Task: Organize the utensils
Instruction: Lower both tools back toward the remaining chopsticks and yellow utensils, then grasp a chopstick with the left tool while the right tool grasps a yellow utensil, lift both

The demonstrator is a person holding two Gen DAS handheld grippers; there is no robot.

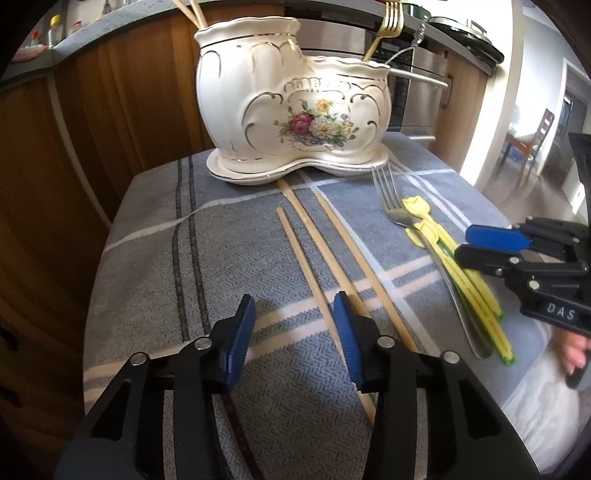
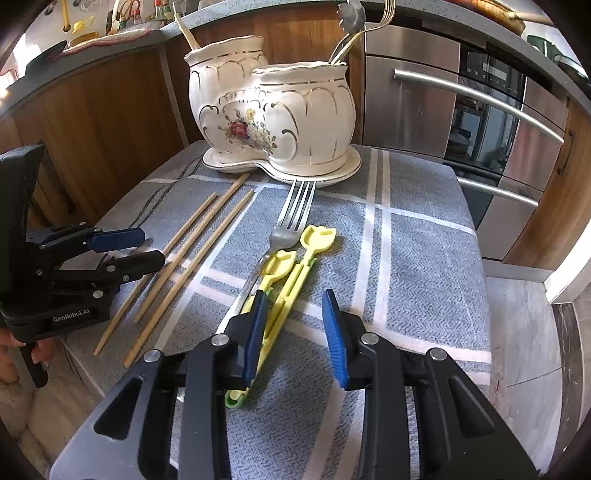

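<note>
Three wooden chopsticks point(image 1: 325, 266) are counted lying loose on the cloth-covered surface point(image 1: 155, 236), side by side in front of the ceramic holder point(image 1: 291, 107); one silver fork point(image 1: 388, 199) and two yellow plastic utensils point(image 1: 458, 266) are laid to the right of them. The ceramic holder is a single piece with two compartments on a matching tray: more chopsticks are seen in the taller compartment, a gold fork point(image 1: 388, 22) in the lower one. Two hand-held grippers are present. The left hand-held gripper point(image 1: 295, 325) is seen with jaws partly apart; one chopstick passes just inside its right finger, contact cannot be confirmed, nothing clamped. The right hand-held gripper point(image 2: 295, 332) is likewise partly apart, straddling the handle of one yellow plastic utensil point(image 2: 284, 291), its pads not seen pressing on it. From the right wrist view only: the fork tines point(image 2: 301, 199) almost touching the holder tray point(image 2: 354, 166), a second, silver utensil beside the gold one in the lower compartment, and an oven front point(image 2: 491, 122). From the left wrist view only: the full floral panel on the holder and a room beyond a doorway point(image 1: 546, 122).
</note>
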